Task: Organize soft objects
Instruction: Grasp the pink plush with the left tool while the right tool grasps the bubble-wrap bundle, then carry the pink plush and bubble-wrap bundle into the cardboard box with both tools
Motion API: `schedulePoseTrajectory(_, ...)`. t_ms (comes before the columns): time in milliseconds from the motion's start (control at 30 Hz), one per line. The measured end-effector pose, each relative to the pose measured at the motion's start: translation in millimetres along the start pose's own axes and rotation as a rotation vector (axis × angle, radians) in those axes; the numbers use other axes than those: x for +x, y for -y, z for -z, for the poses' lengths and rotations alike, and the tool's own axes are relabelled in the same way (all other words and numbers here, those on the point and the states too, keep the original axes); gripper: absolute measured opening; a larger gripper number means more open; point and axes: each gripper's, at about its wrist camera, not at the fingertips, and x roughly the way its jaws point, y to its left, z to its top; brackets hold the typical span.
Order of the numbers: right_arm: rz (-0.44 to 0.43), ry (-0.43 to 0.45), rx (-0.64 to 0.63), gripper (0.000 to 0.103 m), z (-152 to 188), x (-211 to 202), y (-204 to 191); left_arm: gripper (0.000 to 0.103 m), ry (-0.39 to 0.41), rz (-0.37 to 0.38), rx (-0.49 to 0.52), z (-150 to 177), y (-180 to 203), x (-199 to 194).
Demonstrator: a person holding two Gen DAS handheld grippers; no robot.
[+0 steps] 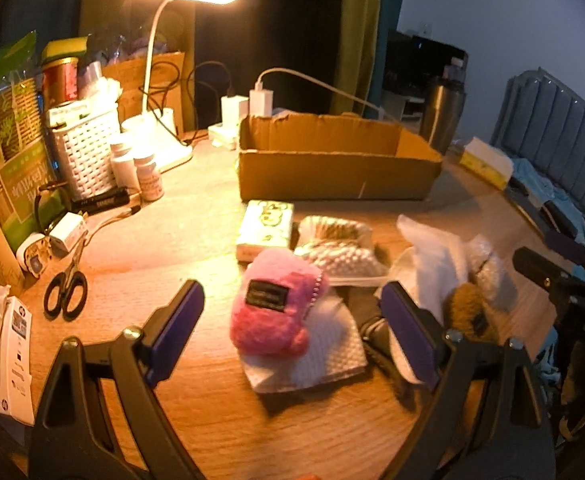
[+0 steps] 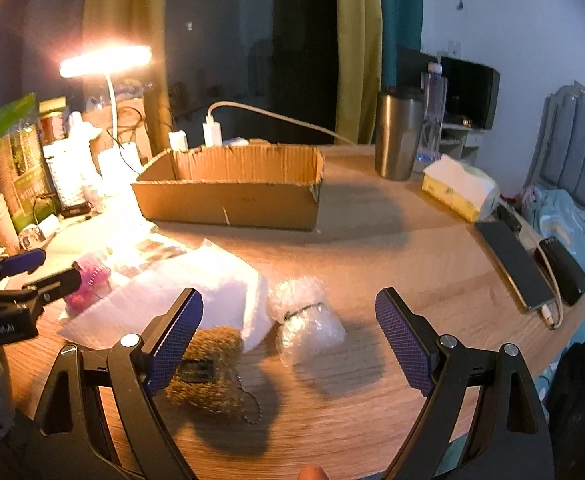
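On the wooden desk (image 2: pixel 372 240), in front of the cardboard box (image 1: pixel 332 160), pink plush (image 1: pixel 274 304) sits between spread left gripper (image 1: pixel 292 328) fingers, brown plush (image 2: pixel 208 368) by wide-open right gripper (image 2: pixel 288 340).

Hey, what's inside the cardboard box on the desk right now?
The cardboard box shows only bare inner walls from both wrist views. Its floor is hidden behind the front wall, so whether anything lies flat in it cannot be told. The pink plush and brown plush sit outside, on the desk.
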Motion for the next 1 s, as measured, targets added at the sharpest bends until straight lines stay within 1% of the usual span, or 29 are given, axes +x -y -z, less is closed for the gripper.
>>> schedulePoseTrajectory(133,0.002,-0.048,0.011,0.091,3,17,8,0.09,-0.036,-0.028,0.011,-3,-3,12)
schedulePoseTrajectory(233,-0.012,-0.084,0.03,0.091,6,26,14,0.09,-0.073,-0.047,0.012,-3,-7,24)
schedulePoseTrajectory(400,-0.012,-0.125,0.044,0.091,11,41,25,0.09,-0.116,-0.055,0.024,-3,-10,38)
schedulePoseTrajectory(467,-0.014,-0.138,0.054,0.091,11,45,29,0.085,-0.129,-0.052,0.025,-3,-10,43)
schedulePoseTrajectory(533,-0.025,-0.145,0.058,0.091,10,48,30,0.078,-0.14,-0.051,0.026,-4,-9,45)
schedulePoseTrajectory(600,-0.037,-0.154,0.054,0.09,8,51,31,0.073,-0.155,-0.044,0.028,-5,-8,48)
schedulePoseTrajectory(667,-0.051,-0.166,0.054,0.086,7,56,30,0.065,-0.168,-0.042,0.034,-5,-6,51)
schedulePoseTrajectory(700,-0.057,-0.17,0.055,0.085,7,57,30,0.059,-0.173,-0.038,0.035,-5,-6,52)
schedulePoseTrajectory(733,-0.063,-0.179,0.055,0.083,6,60,30,0.056,-0.178,-0.034,0.036,-5,-6,53)
schedulePoseTrajectory(800,-0.079,-0.188,0.057,0.078,4,65,30,0.053,-0.188,-0.027,0.033,-6,-6,55)
schedulePoseTrajectory(833,-0.088,-0.195,0.058,0.073,4,67,30,0.051,-0.189,-0.026,0.032,-6,-6,55)
schedulePoseTrajectory(900,-0.091,-0.207,0.055,0.066,3,71,29,0.05,-0.19,-0.027,0.033,-7,-7,55)
schedulePoseTrajectory(967,-0.098,-0.222,0.052,0.055,2,75,28,0.048,-0.19,-0.025,0.035,-8,-6,54)
schedulePoseTrajectory(1000,-0.1,-0.226,0.049,0.053,2,76,28,0.047,-0.19,-0.022,0.036,-9,-6,54)
